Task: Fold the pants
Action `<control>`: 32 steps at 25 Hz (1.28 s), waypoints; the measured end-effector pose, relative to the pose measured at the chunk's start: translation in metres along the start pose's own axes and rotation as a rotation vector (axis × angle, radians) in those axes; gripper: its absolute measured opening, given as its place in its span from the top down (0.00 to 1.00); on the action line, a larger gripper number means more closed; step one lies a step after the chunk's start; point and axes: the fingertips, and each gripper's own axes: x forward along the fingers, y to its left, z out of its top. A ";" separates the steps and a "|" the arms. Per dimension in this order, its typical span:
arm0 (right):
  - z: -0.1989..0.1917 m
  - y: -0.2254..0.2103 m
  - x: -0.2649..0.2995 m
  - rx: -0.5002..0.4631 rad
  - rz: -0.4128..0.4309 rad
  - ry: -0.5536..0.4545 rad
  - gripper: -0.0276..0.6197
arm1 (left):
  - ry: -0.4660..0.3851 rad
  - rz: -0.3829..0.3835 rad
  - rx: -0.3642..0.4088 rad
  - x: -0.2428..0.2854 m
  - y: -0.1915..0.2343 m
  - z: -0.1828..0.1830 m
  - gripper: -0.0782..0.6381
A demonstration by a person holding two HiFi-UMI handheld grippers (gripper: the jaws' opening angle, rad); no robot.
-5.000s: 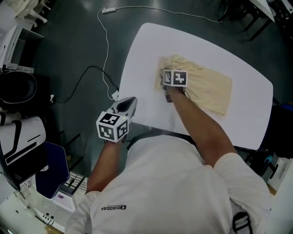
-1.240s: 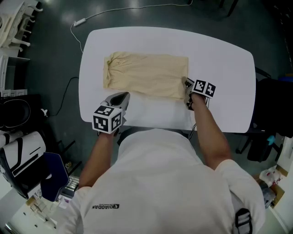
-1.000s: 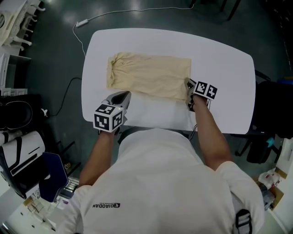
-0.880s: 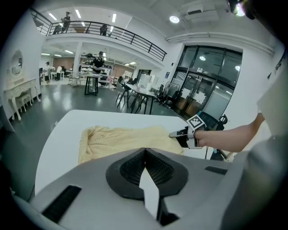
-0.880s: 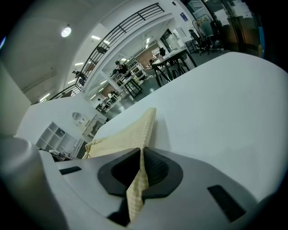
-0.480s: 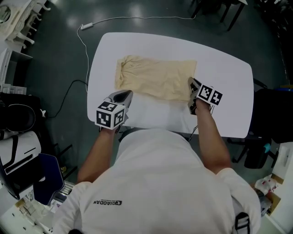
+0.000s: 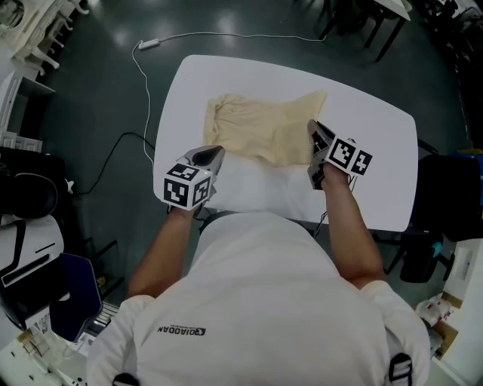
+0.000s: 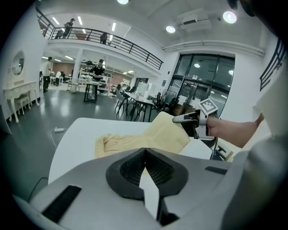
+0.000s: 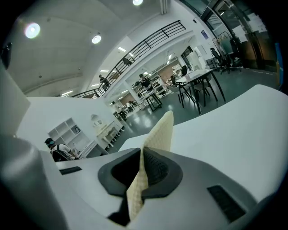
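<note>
Beige pants (image 7: 264, 128) lie folded lengthwise on the white table (image 7: 377, 181), waist end at the left. My right gripper (image 7: 312, 132) is shut on the pants' right end and holds it up off the table. In the right gripper view the fabric (image 9: 159, 134) stands pinched between the pads of that gripper (image 9: 142, 152). My left gripper (image 7: 213, 153) hovers at the table's front edge, just short of the pants' near left side. Its jaws (image 8: 144, 150) meet with nothing between them. The left gripper view shows the pants (image 8: 135, 139) and the raised right gripper (image 8: 180, 119).
A white cable (image 7: 151, 90) runs over the dark floor left of the table. Dark chairs (image 7: 362, 22) stand beyond the far right corner, and a black seat (image 7: 445, 203) is at the right. The person's body is close against the table's front edge.
The right gripper has risen with the pants' right end, which now curls up off the table and sits further left. The left gripper has shifted slightly.
</note>
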 end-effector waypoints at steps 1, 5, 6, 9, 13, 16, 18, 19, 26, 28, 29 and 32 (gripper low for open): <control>0.000 0.008 0.002 -0.008 0.006 0.001 0.90 | -0.006 -0.002 -0.001 -0.002 0.003 0.001 0.85; 0.000 0.037 0.013 -0.031 0.028 0.001 0.90 | -0.024 -0.006 -0.004 -0.014 0.014 0.000 0.85; -0.001 0.044 0.016 -0.027 0.037 0.000 0.90 | -0.028 -0.004 -0.007 -0.017 0.017 -0.001 0.85; 0.002 0.061 0.024 0.003 0.066 -0.007 0.90 | -0.038 0.004 -0.016 -0.024 0.025 -0.002 0.85; 0.006 0.093 0.039 -0.002 0.100 -0.021 0.90 | -0.050 0.016 -0.030 -0.036 0.041 -0.005 0.85; 0.006 0.117 0.052 -0.015 0.122 -0.021 0.90 | -0.056 0.024 -0.039 -0.046 0.051 -0.008 0.85; 0.005 0.129 0.060 -0.020 0.135 -0.019 0.90 | -0.059 0.028 -0.044 -0.050 0.056 -0.010 0.85; 0.005 0.134 0.065 -0.022 0.139 -0.017 0.90 | -0.059 0.030 -0.046 -0.052 0.058 -0.010 0.85; -0.012 0.161 0.101 -0.047 0.151 0.029 0.90 | -0.064 0.049 -0.078 -0.064 0.080 -0.021 0.85; -0.021 0.168 0.113 -0.057 0.150 0.048 0.90 | -0.064 0.056 -0.089 -0.069 0.087 -0.024 0.85; -0.025 0.171 0.118 -0.062 0.149 0.059 0.90 | -0.064 0.059 -0.095 -0.071 0.090 -0.026 0.85; -0.039 0.178 0.134 -0.079 0.150 0.095 0.90 | -0.064 0.069 -0.112 -0.077 0.096 -0.031 0.85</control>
